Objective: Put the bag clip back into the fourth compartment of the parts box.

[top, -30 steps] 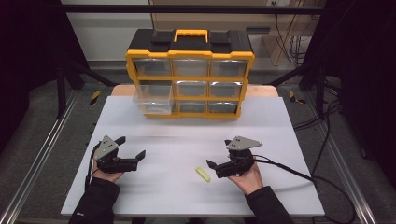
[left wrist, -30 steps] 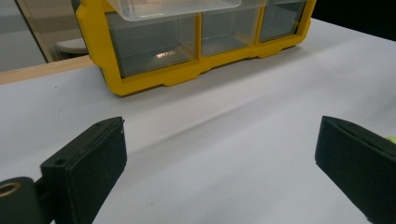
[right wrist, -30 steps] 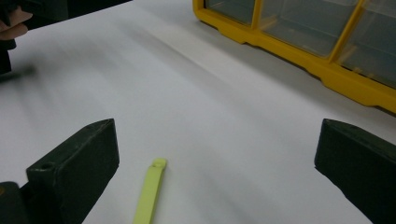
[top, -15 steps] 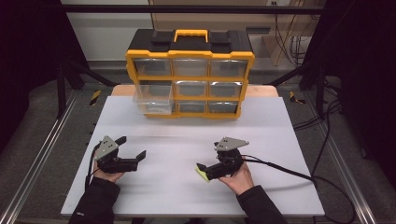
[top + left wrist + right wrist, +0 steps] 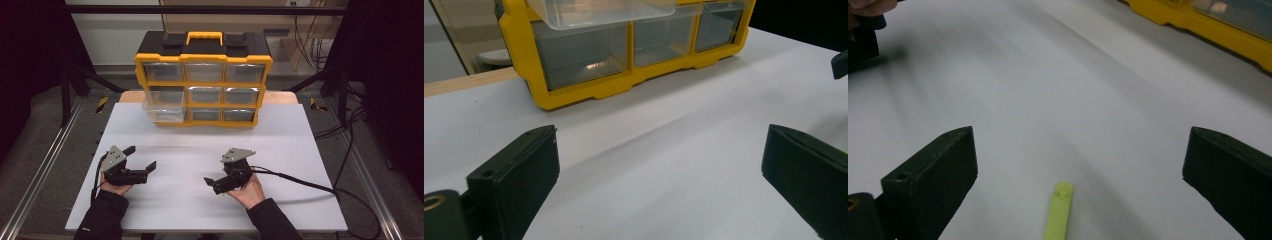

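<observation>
Right gripper view puts the yellow-green plastic strip (image 5: 1059, 210) flat on the white surface (image 5: 1058, 100), between your right gripper's (image 5: 1075, 175) wide-open jaws. It looks light, thin and stiff, so pinch across its narrow width near the middle; it may skid. Nothing blocks you: the yellow drawer organizer (image 5: 203, 80) stands well beyond it, the left gripper (image 5: 139, 159) idles wide open, well apart.

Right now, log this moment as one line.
right hand-held gripper: open, astride small yellow-green flat strip | left hand-held gripper: open, idle | yellow plastic drawer organiser: one drawer out
</observation>
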Demonstrator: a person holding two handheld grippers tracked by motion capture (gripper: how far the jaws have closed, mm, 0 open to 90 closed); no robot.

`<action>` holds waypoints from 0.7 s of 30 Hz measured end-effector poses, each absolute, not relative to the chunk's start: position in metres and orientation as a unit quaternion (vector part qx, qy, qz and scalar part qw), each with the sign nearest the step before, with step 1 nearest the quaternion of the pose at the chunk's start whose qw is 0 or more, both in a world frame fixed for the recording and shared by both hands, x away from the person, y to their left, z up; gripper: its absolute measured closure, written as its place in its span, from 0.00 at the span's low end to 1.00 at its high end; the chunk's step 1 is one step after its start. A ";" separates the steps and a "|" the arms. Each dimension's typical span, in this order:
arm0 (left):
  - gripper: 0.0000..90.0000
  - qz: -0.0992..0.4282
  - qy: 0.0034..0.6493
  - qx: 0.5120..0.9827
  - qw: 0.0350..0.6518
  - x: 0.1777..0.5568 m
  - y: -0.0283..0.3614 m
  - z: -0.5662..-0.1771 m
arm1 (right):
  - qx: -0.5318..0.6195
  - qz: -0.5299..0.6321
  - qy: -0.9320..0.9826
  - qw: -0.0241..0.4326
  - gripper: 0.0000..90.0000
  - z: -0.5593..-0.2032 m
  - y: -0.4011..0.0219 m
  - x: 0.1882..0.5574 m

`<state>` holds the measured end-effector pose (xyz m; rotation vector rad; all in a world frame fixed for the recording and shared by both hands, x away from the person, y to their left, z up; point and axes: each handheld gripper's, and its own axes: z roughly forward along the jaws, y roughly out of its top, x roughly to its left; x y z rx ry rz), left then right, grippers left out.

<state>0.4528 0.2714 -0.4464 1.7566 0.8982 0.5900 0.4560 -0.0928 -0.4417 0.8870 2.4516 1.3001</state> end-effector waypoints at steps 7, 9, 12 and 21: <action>0.02 0.247 0.373 0.731 0.515 0.453 0.271 -0.447 | 0.305 0.427 0.845 0.107 0.03 -0.450 -0.089 0.455; 0.02 0.247 0.372 0.730 0.517 0.452 0.272 -0.446 | 0.304 0.420 0.849 0.104 0.05 -0.453 -0.087 0.455; 0.02 0.247 0.371 0.728 0.520 0.452 0.273 -0.446 | 0.302 0.407 0.856 0.102 0.09 -0.458 -0.086 0.454; 0.02 0.245 0.371 0.729 0.520 0.452 0.273 -0.447 | 0.305 0.378 0.869 0.098 0.23 -0.466 -0.084 0.452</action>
